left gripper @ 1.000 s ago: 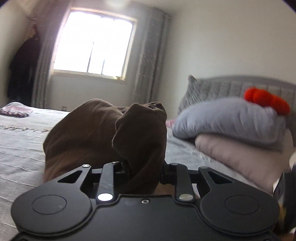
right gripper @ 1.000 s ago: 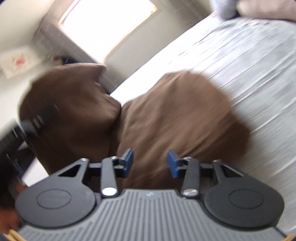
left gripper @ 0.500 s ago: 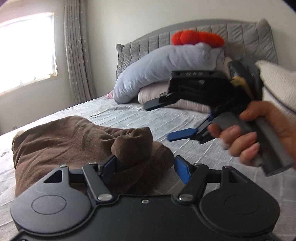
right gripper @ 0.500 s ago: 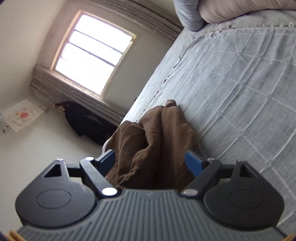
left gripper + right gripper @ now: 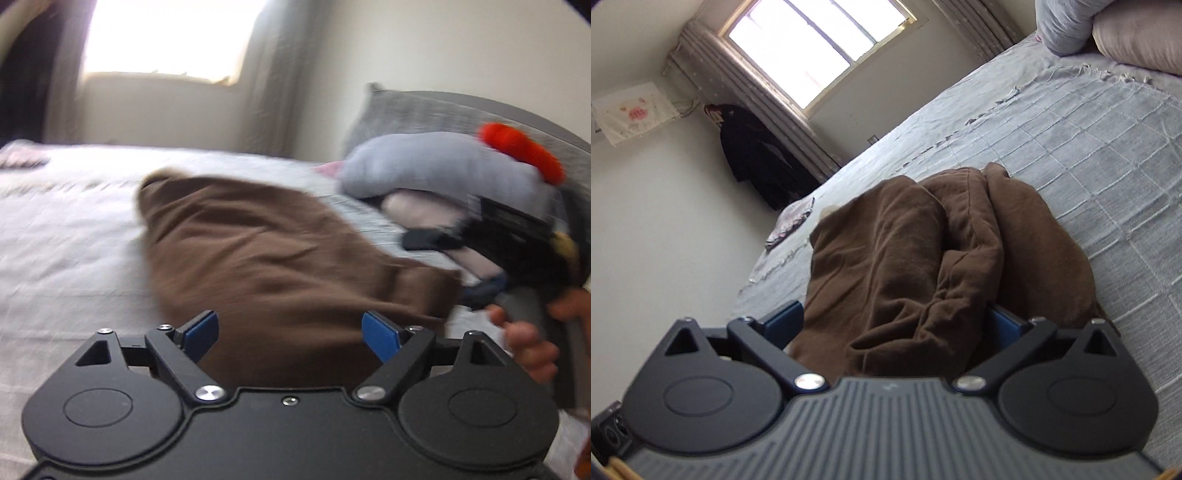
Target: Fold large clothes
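A bunched brown garment (image 5: 266, 258) lies on the grey bedspread (image 5: 66, 240). My left gripper (image 5: 290, 334) is open, its blue pads wide apart over the garment's near edge, holding nothing. In the right wrist view the same brown garment (image 5: 923, 258) is folded in thick rolls on the bedspread (image 5: 1089, 147). My right gripper (image 5: 897, 321) is open, jaws wide, with the cloth's near end bulging between them. The right gripper and the hand holding it also show at the right of the left wrist view (image 5: 517, 243).
Grey and pink pillows (image 5: 436, 173) with a red plush (image 5: 524, 151) are stacked against the grey headboard (image 5: 461, 110). A window (image 5: 812, 48) with curtains, a dark hanging coat (image 5: 753, 155), and a small patterned cloth (image 5: 790, 221) at the bed's far edge.
My left gripper let go of the brown garment and opened wide. The garment dropped flat onto the bed. My right gripper opened wider and now sits at the garment's near end.
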`<state>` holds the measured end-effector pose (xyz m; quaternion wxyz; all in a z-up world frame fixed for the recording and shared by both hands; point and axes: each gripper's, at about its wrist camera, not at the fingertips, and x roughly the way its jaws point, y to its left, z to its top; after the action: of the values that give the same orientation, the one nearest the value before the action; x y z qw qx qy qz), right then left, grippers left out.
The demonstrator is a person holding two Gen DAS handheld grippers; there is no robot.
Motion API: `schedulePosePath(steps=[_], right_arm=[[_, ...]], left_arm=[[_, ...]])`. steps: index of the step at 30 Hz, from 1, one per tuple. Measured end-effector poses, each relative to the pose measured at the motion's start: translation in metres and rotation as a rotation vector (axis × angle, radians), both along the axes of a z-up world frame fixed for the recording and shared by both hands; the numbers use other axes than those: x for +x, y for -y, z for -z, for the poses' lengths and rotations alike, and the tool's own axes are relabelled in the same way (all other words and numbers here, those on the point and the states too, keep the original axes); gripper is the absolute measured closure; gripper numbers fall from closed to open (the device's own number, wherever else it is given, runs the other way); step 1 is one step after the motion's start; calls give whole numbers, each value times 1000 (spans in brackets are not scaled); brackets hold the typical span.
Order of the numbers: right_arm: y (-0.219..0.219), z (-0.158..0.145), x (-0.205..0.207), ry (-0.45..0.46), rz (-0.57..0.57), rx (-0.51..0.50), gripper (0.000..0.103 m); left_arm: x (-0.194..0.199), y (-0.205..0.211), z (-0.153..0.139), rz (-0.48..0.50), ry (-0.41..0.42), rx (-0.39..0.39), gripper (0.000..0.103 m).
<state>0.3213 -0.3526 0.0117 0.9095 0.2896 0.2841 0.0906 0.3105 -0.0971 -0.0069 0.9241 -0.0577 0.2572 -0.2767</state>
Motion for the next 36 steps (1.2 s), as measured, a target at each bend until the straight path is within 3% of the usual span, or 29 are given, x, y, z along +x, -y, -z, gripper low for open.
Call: schedulePosePath(steps=[2, 4, 5, 6, 9, 12, 15, 18, 20, 23, 26, 28, 30, 31, 35, 36], right_arm=[[-11, 6, 7, -23, 1, -74, 0], [-21, 15, 16, -44, -1, -128, 1], [-24, 22, 23, -49, 6, -146, 13], [-26, 26, 27, -36, 19, -156, 39], [-26, 20, 26, 42, 52, -135, 70], [-32, -11, 29, 109, 34, -182, 79], [-29, -46, 24, 190, 39, -177, 82], [-9, -65, 12, 260, 69, -134, 83], [12, -61, 5, 273, 104, -96, 83], [54, -30, -2, 233, 173, 10, 83], [91, 21, -6, 121, 268, 124, 82], [102, 53, -8, 38, 306, 149, 79], [105, 76, -13, 7, 321, 142, 62], [107, 81, -16, 9, 320, 145, 60], [114, 76, -21, -10, 336, 118, 15], [117, 75, -19, -18, 319, 120, 14]], left_arm=[[14, -13, 10, -54, -64, -57, 18], [26, -25, 19, -77, -133, -137, 10], [31, -29, 22, -87, -160, -169, 10], [35, -31, 24, -97, -181, -193, 10], [43, -34, 21, -140, -203, -220, 12], [46, -32, 11, -181, -177, -227, 12], [49, -28, 3, -190, -174, -236, 12], [49, -17, -4, -164, -157, -239, 12], [50, -8, -6, -145, -155, -234, 12], [54, 10, -1, -116, -172, -208, 12], [55, 25, 10, -85, -187, -180, 11], [57, 33, 17, -58, -191, -175, 10], [59, 36, 21, -47, -208, -183, 9], [63, 35, 24, -44, -228, -202, 8], [82, 23, 36, -18, -375, -305, 4], [86, 21, 39, -10, -419, -331, 3]])
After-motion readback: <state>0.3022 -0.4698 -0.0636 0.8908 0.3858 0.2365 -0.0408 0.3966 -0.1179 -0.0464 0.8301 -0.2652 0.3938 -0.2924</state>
